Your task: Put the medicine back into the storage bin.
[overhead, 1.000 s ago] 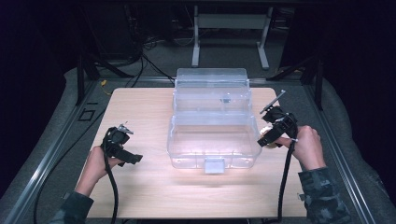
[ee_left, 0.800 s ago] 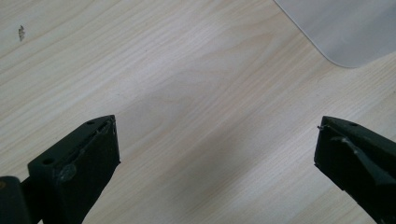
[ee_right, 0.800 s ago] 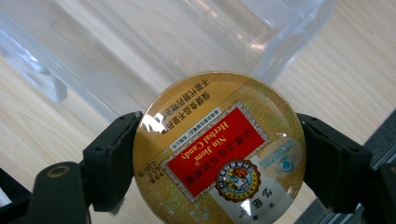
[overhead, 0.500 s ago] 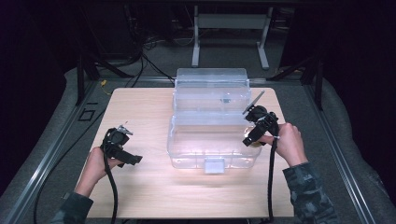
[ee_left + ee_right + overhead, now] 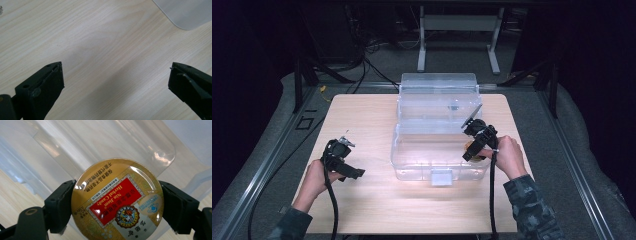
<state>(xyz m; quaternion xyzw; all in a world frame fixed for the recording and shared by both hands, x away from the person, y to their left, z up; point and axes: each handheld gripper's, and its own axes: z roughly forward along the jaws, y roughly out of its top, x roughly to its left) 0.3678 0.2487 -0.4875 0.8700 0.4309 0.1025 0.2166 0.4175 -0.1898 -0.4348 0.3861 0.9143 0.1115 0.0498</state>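
**Candy tin clamped in the right gripper at the clear box's right side**

The right gripper [image 5: 116,202] has a round candy tin [image 5: 117,200] squeezed between its two black jaws. The jaws stand wide apart, one pressing on each side of the tin's rim, and the tin spans the whole gap between them. Its lid faces the gripper's camera: gold, with a red label reading "Nin Jiom Herbal Candy", upside down in the right gripper view.

In the high view the right gripper [image 5: 476,145] is over the right end of the clear plastic box [image 5: 422,150], at its front part, and a spot of the tin's [image 5: 469,146] gold shows at the jaws. Whether the tin is inside the box's wall or just above its rim cannot be told. Behind the tin, in the right gripper view, the box's [image 5: 62,150] see-through walls and a rounded clear edge show, with the wooden table [image 5: 15,192] under them.

The box stands in the middle of the table [image 5: 362,115], its lid [image 5: 438,82] raised at the far side. Through the clear walls nothing can be made out for certain inside it.

The left gripper [image 5: 116,80] holds nothing; its jaws are spread wide over bare wood. In the high view it [image 5: 354,172] rests low at the table's left, well apart from the box, whose rounded corner [image 5: 185,12] shows at the top of the left gripper view.
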